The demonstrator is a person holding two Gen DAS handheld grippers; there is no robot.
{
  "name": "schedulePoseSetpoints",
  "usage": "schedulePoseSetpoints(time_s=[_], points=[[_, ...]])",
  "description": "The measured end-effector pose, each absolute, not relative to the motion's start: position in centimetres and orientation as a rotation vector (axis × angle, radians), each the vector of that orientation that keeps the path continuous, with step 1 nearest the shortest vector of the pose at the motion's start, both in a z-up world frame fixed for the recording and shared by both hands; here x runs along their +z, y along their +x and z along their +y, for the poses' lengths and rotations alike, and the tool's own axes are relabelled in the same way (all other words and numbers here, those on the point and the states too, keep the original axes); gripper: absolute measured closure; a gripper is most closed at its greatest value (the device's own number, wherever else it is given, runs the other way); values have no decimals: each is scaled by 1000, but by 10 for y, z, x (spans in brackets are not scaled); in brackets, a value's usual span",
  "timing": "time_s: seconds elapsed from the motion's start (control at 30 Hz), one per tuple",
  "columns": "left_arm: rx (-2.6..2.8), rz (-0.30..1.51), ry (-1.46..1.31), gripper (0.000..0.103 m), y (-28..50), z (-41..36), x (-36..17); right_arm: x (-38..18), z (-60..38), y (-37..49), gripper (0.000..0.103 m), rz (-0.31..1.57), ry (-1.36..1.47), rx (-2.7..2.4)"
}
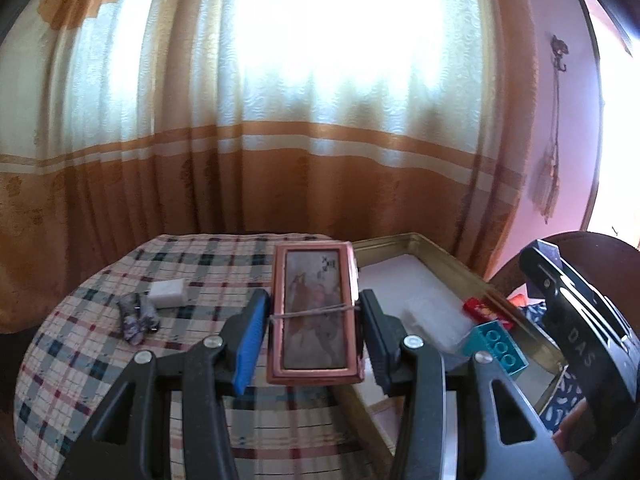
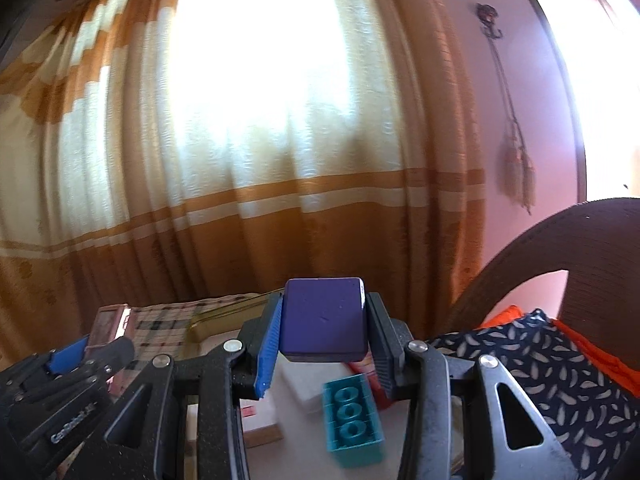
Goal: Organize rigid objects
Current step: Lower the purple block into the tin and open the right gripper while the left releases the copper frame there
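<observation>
My left gripper is shut on a pink-framed flat case with a rubber band round it. It holds the case upright above the plaid tablecloth. My right gripper is shut on a purple block, over a gold-rimmed tray with a white floor. In that tray lie a teal brick, a red item and a clear plastic piece. The right wrist view shows the left gripper with the case at lower left.
A white block and a small dark patterned thing lie on the cloth to the left. A brown chair back and dark patterned fabric stand to the right of the tray. A curtain hangs behind the table.
</observation>
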State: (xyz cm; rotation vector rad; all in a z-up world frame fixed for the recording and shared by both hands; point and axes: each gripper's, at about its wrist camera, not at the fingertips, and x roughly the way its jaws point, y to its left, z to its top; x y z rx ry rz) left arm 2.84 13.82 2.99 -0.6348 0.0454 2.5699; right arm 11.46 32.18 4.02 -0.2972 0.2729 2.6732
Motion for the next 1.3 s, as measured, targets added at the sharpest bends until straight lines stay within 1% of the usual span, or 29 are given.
schedulePoseSetpoints(time_s=[0.33,0.8,1.13,1.3], points=[[2533,77,-648,57,26,172,39,53,337,114,60,243,-280,2667],[2535,108,-682,57,14,193,39,61,346,98,60,200,-322,2684],[2532,135,-753,57,-7,203,38,70,354,64,60,209,-435,2724],[2515,167,-842,57,-23,212,32,74,361,42,60,214,-526,2733]])
